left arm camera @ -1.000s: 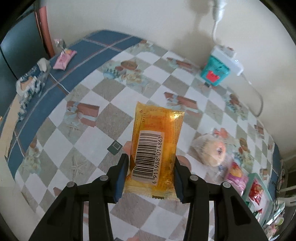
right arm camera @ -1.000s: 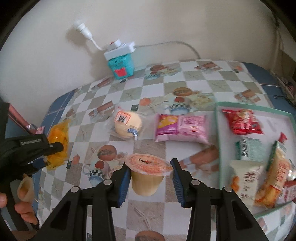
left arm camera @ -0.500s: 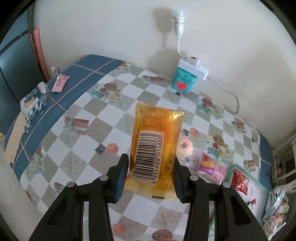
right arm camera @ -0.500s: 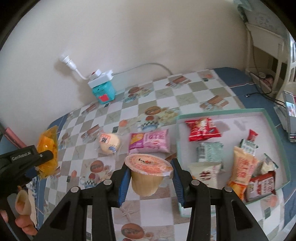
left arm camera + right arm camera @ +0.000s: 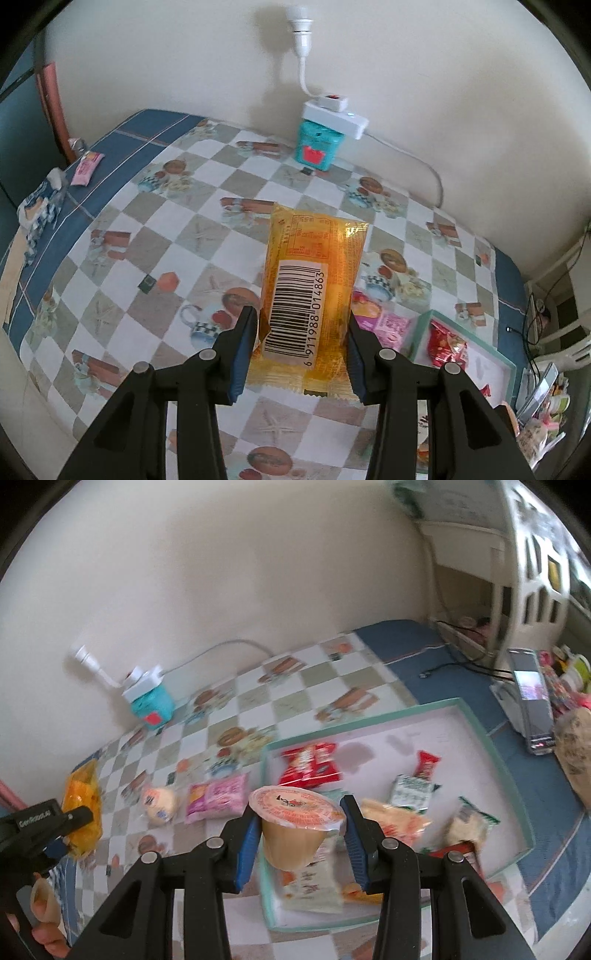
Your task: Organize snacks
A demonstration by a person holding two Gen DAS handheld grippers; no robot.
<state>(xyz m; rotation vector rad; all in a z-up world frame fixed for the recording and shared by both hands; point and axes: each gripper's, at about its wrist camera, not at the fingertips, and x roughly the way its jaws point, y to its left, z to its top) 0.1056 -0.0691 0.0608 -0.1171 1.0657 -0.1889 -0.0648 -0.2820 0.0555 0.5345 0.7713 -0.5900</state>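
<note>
Orange packet [image 5: 308, 291]: translucent wrapper, white barcode label facing the camera, clamped at its lower sides in the left tongs [image 5: 302, 341], held above the checkered table [image 5: 207, 236].

Jelly cup [image 5: 295, 825]: tan tub, orange printed foil lid, clamped in the right tongs [image 5: 300, 825], held over the near left corner of the tray [image 5: 491, 738].

Tray: teal rim, pale floor; holds a red packet [image 5: 310, 764], a small red packet [image 5: 426, 763], a green-and-white packet [image 5: 412, 786] and several others, blurred.

On the table left of the tray: pink packet [image 5: 218, 798], wrapped bun [image 5: 160, 802].
</note>
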